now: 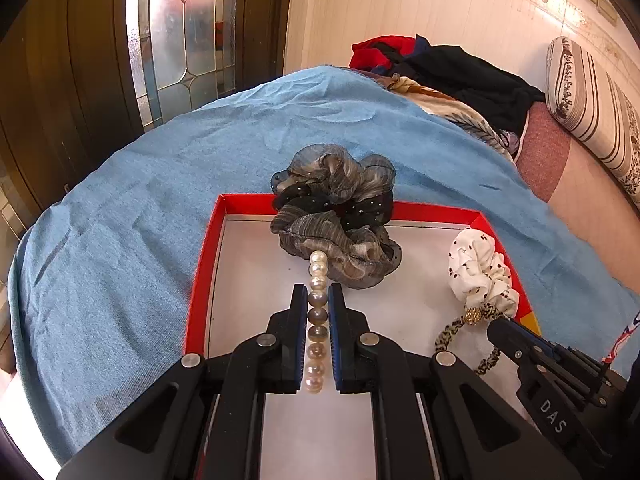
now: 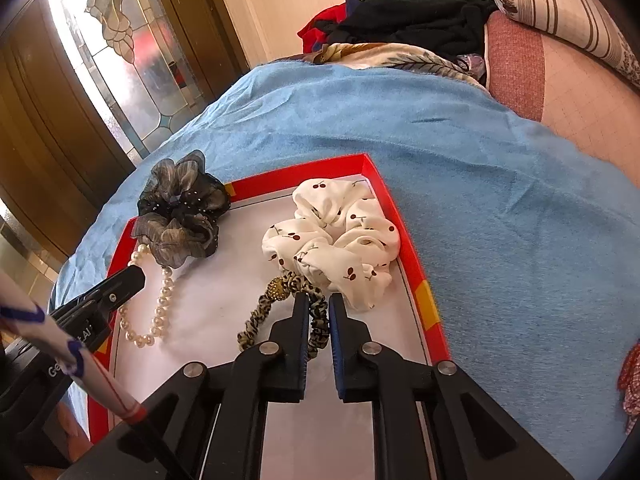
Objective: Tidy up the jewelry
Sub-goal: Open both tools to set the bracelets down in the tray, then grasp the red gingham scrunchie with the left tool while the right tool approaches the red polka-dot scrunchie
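A red-rimmed tray with a white floor lies on the blue cloth. My left gripper is shut on a pearl bracelet that runs between its fingers; its far end lies under a grey-black scrunchie. My right gripper is shut on a leopard-print hair tie with a gold bead, next to a white cherry-print scrunchie. The pearl bracelet and grey scrunchie show at left in the right wrist view, the white scrunchie at right in the left wrist view.
The blue cloth covers a bed. A pile of dark and red clothes and a striped pillow lie at the far side. A wooden door with stained glass stands behind.
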`<move>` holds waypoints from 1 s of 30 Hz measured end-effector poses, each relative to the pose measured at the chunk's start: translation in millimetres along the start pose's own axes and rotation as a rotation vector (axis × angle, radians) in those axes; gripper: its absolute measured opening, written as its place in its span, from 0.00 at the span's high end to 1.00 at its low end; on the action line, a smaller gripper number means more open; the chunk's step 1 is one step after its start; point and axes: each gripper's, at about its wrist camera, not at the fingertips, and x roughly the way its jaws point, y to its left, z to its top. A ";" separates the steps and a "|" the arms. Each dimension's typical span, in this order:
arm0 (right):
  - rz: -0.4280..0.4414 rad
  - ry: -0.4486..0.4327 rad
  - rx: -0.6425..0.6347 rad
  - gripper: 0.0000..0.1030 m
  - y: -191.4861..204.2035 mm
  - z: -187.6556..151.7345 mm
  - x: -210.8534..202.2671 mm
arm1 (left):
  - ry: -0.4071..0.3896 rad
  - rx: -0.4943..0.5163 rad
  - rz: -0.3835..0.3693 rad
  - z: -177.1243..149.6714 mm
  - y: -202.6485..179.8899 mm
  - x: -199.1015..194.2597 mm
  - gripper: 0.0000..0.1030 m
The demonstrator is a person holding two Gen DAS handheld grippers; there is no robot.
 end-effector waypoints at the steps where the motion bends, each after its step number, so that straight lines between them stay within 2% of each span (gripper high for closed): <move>1: 0.001 0.000 0.002 0.85 -0.2 0.2 -1.0 | 0.001 -0.003 -0.005 0.0 -0.5 -0.2 0.90; 2: 0.005 -0.002 0.005 0.80 -1.1 0.1 -3.3 | 0.001 -0.005 -0.008 -0.1 -0.5 -0.8 0.89; 6: 0.008 -0.013 0.007 0.79 -3.8 0.1 -11.4 | -0.015 -0.009 -0.017 0.0 -3.8 -5.3 0.74; 13: 0.018 -0.054 0.027 0.79 -11.8 -6.9 -41.5 | -0.081 -0.018 -0.052 2.8 -11.3 -23.4 0.74; 20: 0.033 -0.086 0.078 0.79 -38.1 -33.8 -86.2 | -0.156 0.003 -0.096 0.2 -31.1 -45.0 0.69; 26: 0.009 -0.101 0.104 0.79 -76.9 -71.7 -132.2 | -0.200 0.101 -0.139 -17.6 -70.8 -62.0 0.68; 30: -0.020 -0.107 0.142 0.78 -112.6 -100.8 -166.4 | -0.189 0.170 -0.199 -40.9 -102.6 -71.3 0.67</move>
